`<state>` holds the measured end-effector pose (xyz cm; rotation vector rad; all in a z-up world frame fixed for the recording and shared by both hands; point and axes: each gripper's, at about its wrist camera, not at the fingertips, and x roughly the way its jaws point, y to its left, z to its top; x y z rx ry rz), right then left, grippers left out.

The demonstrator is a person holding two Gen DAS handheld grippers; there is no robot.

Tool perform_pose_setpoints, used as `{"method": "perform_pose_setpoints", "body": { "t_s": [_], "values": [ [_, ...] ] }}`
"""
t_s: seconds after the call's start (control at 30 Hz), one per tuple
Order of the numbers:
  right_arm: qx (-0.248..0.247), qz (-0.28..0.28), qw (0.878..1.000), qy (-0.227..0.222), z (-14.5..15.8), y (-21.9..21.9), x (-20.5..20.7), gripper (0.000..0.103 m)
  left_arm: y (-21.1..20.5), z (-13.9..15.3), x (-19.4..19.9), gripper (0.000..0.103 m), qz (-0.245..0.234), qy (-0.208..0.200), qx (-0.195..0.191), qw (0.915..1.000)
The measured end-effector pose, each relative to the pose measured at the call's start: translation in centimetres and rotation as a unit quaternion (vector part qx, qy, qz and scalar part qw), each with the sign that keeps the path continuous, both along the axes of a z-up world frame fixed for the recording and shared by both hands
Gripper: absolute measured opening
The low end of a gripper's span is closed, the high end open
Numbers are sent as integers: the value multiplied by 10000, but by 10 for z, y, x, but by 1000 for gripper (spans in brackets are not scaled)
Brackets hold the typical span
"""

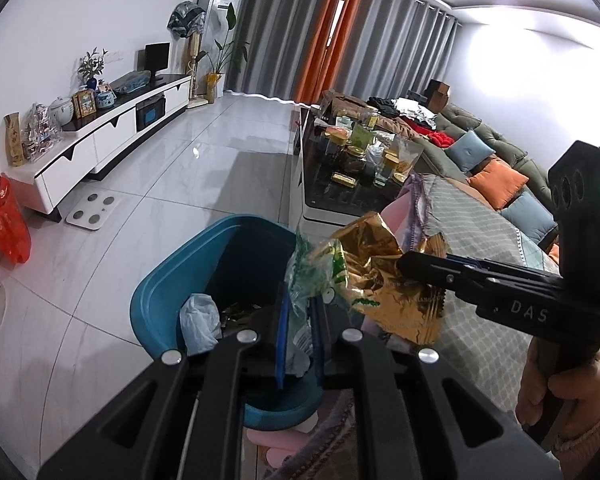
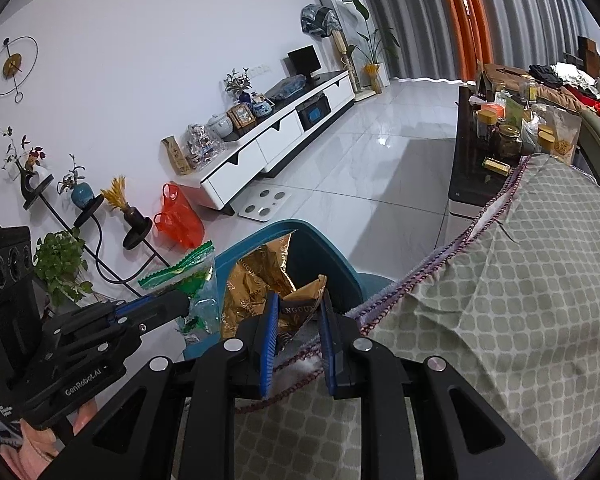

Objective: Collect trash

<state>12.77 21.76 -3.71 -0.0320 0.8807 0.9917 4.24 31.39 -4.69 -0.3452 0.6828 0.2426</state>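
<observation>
Left tongs (image 1: 297, 332) clamped on a clear green-printed wrapper (image 1: 314, 276), held above the blue bin (image 1: 203, 264). Right tongs (image 2: 295, 320) pinching a crumpled gold foil packet (image 2: 251, 292), raised over the same bin's rim (image 2: 320, 248), just beside the green wrapper (image 2: 187, 276). Inside the bin, a pale plastic bag (image 1: 199, 320) and some darker scraps. Quilted checked blanket (image 2: 500, 300) draped close on the right, touching the bin's side. Beyond, a dark worktop (image 1: 328, 196) crowded with jars. Orange plastic bag (image 2: 179, 220) on the tiled floor (image 1: 159, 184) near the white TV cabinet (image 2: 275, 140).
</observation>
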Motion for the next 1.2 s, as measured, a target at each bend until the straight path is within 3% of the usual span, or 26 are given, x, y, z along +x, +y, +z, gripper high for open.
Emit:
{"method": "perform_pose_setpoints", "body": {
  "t_s": [0.77,1.0,1.2],
  "values": [
    [-414,136,9990,43,-14,37,1,22,21,-31,19,13,254,367,-89,9990],
    [-498,209,9985,60,-17,48,-1,23,27,-41,26,16,266,506,-145,9983],
    [-439,193,9988,102,-17,44,-2,23,32,-46,26,26,334,533,-139,9979]
  ]
}}
